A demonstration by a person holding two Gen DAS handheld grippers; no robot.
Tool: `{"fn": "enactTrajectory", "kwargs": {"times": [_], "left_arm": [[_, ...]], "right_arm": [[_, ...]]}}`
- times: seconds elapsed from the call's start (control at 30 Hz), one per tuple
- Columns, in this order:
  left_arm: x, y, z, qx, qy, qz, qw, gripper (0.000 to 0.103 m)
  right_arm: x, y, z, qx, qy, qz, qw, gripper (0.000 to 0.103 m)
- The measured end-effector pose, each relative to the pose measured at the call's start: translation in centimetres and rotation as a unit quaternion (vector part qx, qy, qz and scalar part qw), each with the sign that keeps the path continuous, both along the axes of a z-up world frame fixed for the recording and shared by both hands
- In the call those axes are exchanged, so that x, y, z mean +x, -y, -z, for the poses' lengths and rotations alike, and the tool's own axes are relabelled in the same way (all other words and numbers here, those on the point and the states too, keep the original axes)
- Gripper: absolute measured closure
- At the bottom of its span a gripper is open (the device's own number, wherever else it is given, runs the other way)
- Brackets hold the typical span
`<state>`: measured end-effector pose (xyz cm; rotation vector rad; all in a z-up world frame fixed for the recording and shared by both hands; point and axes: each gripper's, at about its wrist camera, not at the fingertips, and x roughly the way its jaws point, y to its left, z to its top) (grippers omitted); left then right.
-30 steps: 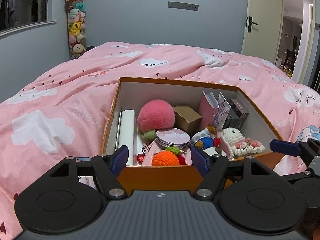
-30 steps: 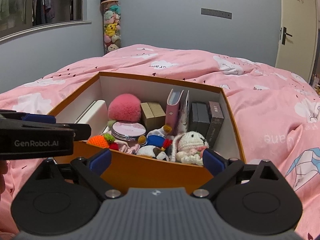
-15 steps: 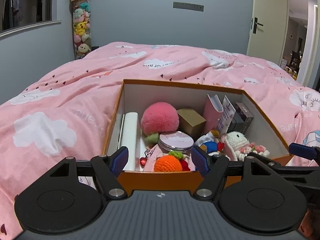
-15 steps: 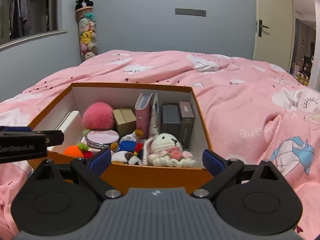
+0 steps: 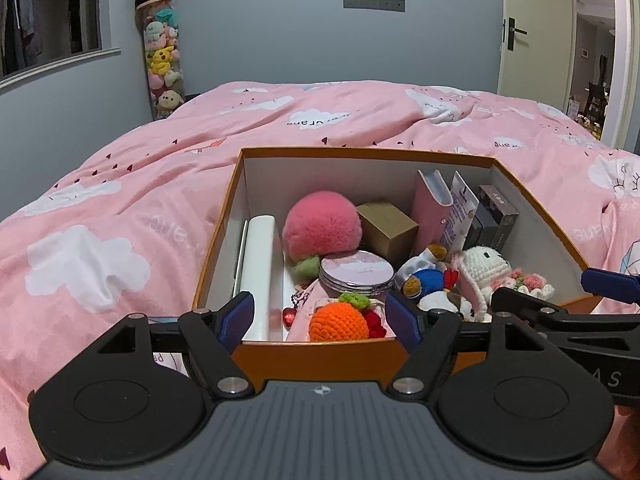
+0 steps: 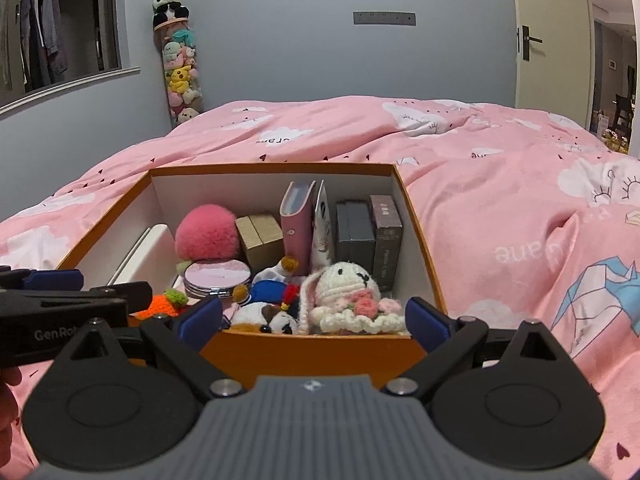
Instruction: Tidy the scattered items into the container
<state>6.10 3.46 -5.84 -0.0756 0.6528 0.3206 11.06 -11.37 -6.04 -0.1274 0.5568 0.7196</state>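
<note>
An orange box [image 5: 320, 354] with white inner walls lies on the pink bed and holds the items. Inside are a pink pompom [image 5: 322, 226], a round compact [image 5: 356, 276], an orange crochet fruit [image 5: 338, 322], a crochet bunny [image 6: 344, 284], a pink book [image 6: 298, 216] and dark boxes [image 6: 372, 232]. My left gripper [image 5: 319, 318] hovers at the box's near wall, its jaws opening, with nothing pressed between the pads. My right gripper [image 6: 313, 319] stands open beside it at the same wall [image 6: 312, 354], holding nothing.
The pink duvet [image 5: 120, 220] spreads all around the box. A tall tube of plush toys [image 5: 162, 60] stands against the grey wall at the back left. A door [image 6: 548, 32] is at the back right. A hand [image 6: 8, 400] shows at the left edge.
The right wrist view has rolled level, so the box now sits squarer and more central in it. The left view has barely shifted. Nothing in the box has moved.
</note>
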Motion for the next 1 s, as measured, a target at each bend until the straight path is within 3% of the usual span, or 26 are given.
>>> {"fn": "enactTrajectory", "kwargs": {"times": [1.0], "left_arm": [[0.19,-0.37,0.33,-0.002,-0.01,-0.015,0.9998,0.016]], "right_arm": [[0.1,-0.25,0.37,-0.002,0.002,0.001,1.0,0.004]]}}
